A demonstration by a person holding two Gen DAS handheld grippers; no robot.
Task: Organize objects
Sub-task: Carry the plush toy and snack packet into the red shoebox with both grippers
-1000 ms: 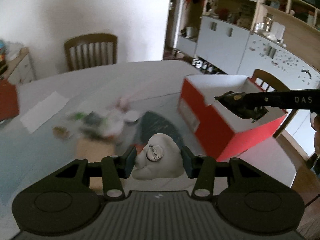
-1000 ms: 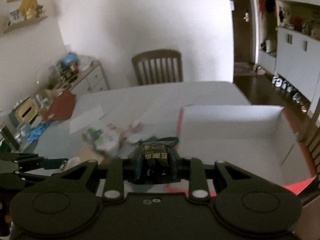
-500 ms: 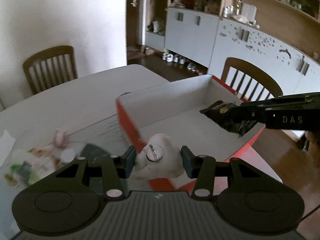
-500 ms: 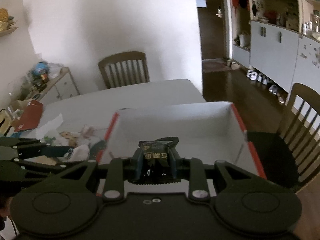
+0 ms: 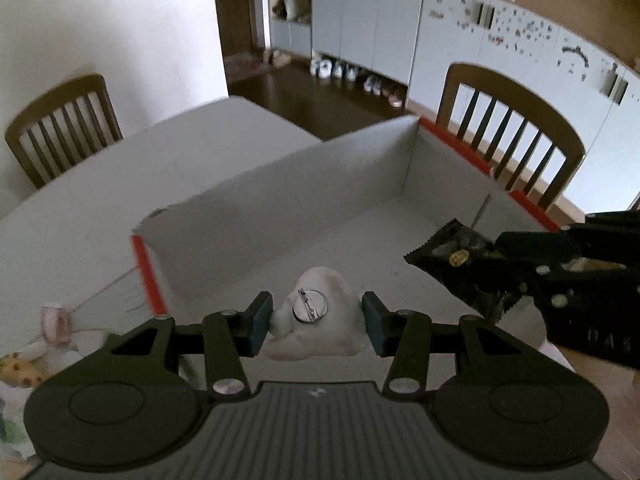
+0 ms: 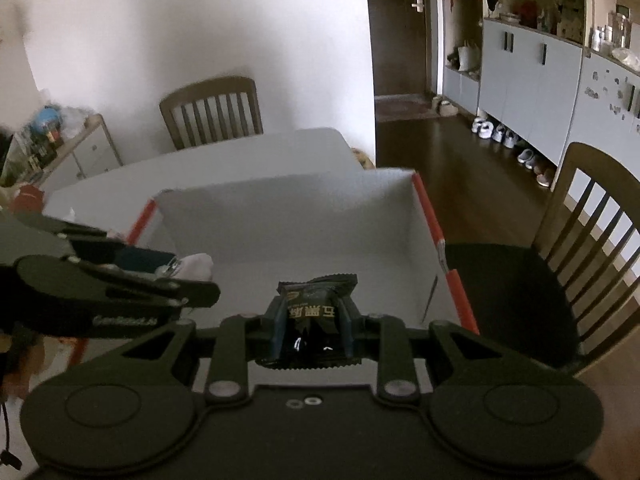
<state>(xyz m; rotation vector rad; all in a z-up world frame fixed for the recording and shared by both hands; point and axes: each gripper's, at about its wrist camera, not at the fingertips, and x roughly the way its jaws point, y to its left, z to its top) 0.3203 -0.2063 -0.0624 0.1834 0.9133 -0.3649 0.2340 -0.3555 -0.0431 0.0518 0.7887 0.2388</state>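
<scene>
Fingers of the left gripper [image 5: 316,324] squeeze a soft white lump [image 5: 320,320] from both sides, its round metal pin-back [image 5: 309,307] facing up. From the left wrist view the lump hangs over the near part of a big box [image 5: 280,184], red outside and white inside, that sits on the pale bench [image 5: 100,184]. On the right side of this view the right gripper [image 5: 492,248] reaches in over the box, holding a dark snack packet [image 5: 460,264]. Little bits lie on the bench at the far left, among them a small pink thing [image 5: 56,322]. One wooden chair [image 5: 512,132] stands behind the box and another chair [image 5: 60,128] at the bench's far end.

From the right wrist view, the right gripper's [image 6: 310,328] fingers are pinched tight on the dark snack packet [image 6: 314,312], which has white letters on it. It hangs over the near part of the box [image 6: 280,208]. The left gripper [image 6: 176,270] comes in from the left with the white lump [image 6: 196,266] over the box's left side.
</scene>
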